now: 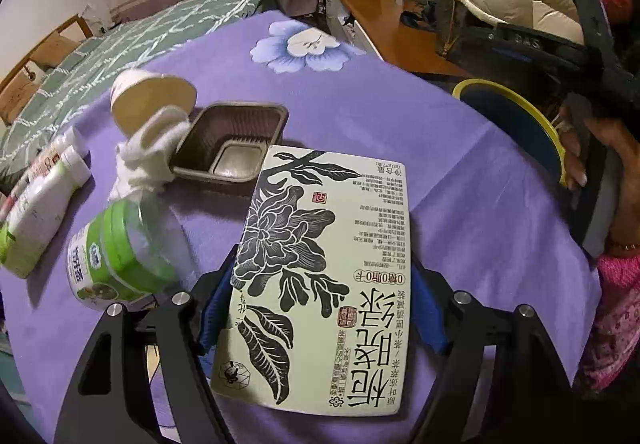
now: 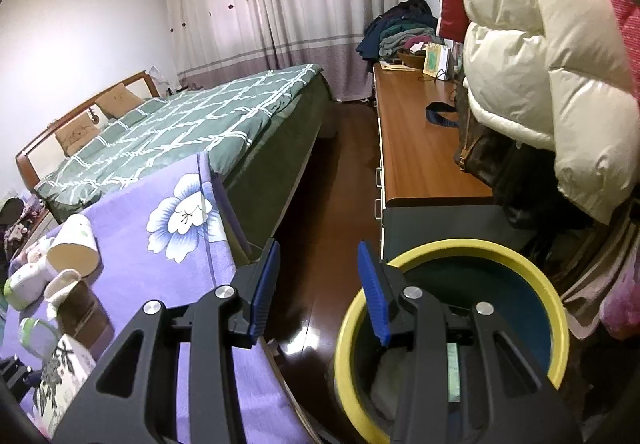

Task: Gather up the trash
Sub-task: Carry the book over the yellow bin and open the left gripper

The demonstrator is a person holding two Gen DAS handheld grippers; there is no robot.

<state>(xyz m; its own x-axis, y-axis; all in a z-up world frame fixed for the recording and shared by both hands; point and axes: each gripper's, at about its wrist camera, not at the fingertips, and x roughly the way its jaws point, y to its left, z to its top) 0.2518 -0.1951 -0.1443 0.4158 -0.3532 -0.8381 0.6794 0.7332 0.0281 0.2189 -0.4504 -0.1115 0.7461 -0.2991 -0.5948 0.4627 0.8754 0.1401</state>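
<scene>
My left gripper (image 1: 320, 304) is shut on a flat pale-green tea box (image 1: 324, 276) with black flower print, held above the purple-clothed table (image 1: 460, 203). On the table lie a brown plastic tray (image 1: 232, 143), a tipped paper cup (image 1: 148, 99) with white tissue (image 1: 148, 155), a clear jar with a green label (image 1: 116, 256) and a white bottle (image 1: 40, 207). My right gripper (image 2: 320, 288) is open and empty, over the floor beside a yellow-rimmed blue bin (image 2: 452, 324). The bin also shows in the left wrist view (image 1: 516, 123).
A bed with a green checked cover (image 2: 180, 131) stands behind the table. A long wooden sideboard (image 2: 416, 147) with clothes and a puffy white jacket (image 2: 540, 63) is to the right. Dark wooden floor (image 2: 332, 183) runs between them.
</scene>
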